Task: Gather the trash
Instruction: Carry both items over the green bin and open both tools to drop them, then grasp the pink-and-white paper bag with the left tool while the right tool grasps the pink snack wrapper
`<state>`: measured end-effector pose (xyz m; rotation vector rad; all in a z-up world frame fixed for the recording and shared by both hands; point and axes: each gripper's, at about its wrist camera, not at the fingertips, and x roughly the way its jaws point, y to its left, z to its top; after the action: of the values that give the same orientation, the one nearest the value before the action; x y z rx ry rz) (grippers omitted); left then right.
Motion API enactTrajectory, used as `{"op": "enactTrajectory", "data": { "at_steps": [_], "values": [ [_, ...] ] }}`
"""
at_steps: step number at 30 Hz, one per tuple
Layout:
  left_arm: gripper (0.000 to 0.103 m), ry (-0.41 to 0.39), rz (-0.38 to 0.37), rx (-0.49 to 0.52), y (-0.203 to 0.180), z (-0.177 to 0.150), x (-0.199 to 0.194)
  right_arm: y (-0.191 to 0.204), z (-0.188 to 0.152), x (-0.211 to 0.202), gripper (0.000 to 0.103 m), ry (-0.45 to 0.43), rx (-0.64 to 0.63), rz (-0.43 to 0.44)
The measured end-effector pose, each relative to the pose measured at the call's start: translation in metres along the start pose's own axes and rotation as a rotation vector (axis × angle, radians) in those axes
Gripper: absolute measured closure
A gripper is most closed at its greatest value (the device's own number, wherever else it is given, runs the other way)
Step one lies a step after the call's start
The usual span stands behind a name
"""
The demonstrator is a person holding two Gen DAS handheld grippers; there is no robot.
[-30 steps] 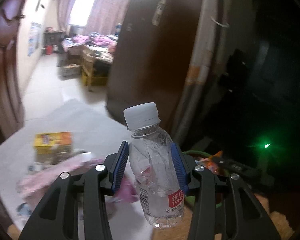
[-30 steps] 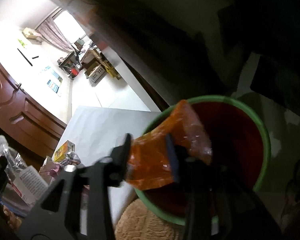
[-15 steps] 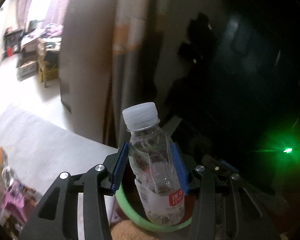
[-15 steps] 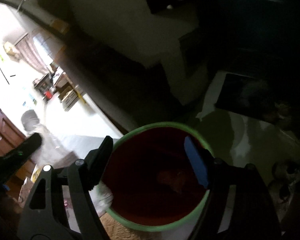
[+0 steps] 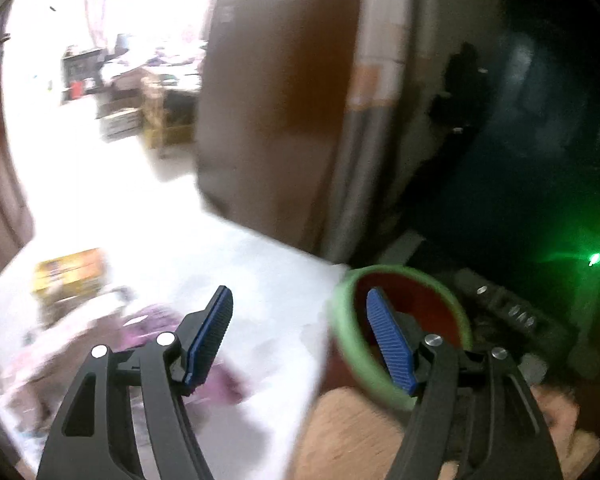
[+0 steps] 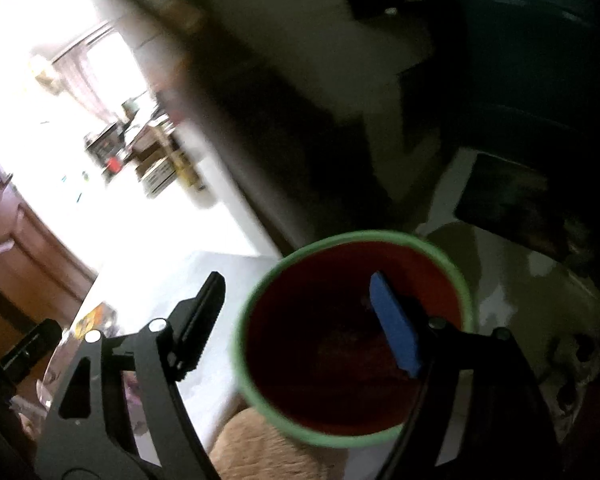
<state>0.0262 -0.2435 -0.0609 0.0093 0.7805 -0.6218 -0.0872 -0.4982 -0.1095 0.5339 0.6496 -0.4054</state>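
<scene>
Fingers [image 5: 210,336] apart; box [image 5: 68,272] print seemingly unreadable

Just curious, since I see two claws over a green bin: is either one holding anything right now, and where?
Nothing is held. The left gripper and right gripper are both open, jaws just opened, with nothing between them, by the bin.

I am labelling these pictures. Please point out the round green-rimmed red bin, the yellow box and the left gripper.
round green-rimmed red bin [image 6: 466,280]: right wrist view, far right rim.
yellow box [image 5: 70,270]: left wrist view, blurred front face.
left gripper [image 5: 300,340]: left wrist view, midway between fingertips.
</scene>
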Motion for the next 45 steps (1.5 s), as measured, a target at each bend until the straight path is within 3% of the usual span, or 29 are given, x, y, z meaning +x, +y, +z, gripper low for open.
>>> {"op": "enactTrajectory", "data": {
  "at_steps": [5,8,11,15,21,22,23,24,26,28,36,40,45],
  "values": [
    [0.036,-0.005,0.146,-0.012,0.058,0.0,-0.025,0.046,-0.013,0.008,0.028,0.059,-0.093,0.079],
    [0.027,-0.004,0.225,-0.02,0.089,-0.002,-0.038,0.074,-0.022,0.011,0.025,0.096,-0.164,0.115],
    [0.026,0.073,0.328,0.02,0.109,-0.007,-0.034,0.099,-0.033,0.013,0.025,0.135,-0.223,0.136],
    [0.026,0.163,0.348,0.02,0.128,-0.013,-0.017,0.123,-0.04,0.015,0.025,0.17,-0.28,0.158],
    [0.026,0.3,0.425,0.178,0.133,-0.012,0.023,0.154,-0.052,0.012,0.025,0.203,-0.342,0.169],
    [0.027,0.31,0.425,0.177,0.135,-0.013,0.027,0.156,-0.053,0.011,0.023,0.206,-0.351,0.17],
    [0.044,0.322,0.403,0.16,0.139,-0.014,0.03,0.158,-0.054,0.011,0.023,0.21,-0.359,0.172],
    [0.054,0.332,0.368,0.126,0.143,-0.015,0.029,0.161,-0.056,0.01,0.022,0.213,-0.367,0.174],
    [0.058,0.299,0.334,0.059,0.147,-0.019,0.017,0.166,-0.057,0.017,0.022,0.234,-0.388,0.183],
    [0.069,0.251,0.288,-0.016,0.154,-0.021,-0.002,0.176,-0.057,0.025,0.022,0.256,-0.408,0.205],
    [0.071,0.087,0.249,-0.359,0.195,-0.027,-0.063,0.22,-0.079,0.059,0.019,0.396,-0.473,0.349],
    [0.07,0.095,0.327,-0.3,0.191,-0.033,-0.062,0.235,-0.104,0.073,0.019,0.441,-0.52,0.345],
    [0.07,0.086,0.282,-0.34,0.195,-0.034,-0.064,0.243,-0.119,0.078,0.02,0.453,-0.579,0.331]
  ]
}}
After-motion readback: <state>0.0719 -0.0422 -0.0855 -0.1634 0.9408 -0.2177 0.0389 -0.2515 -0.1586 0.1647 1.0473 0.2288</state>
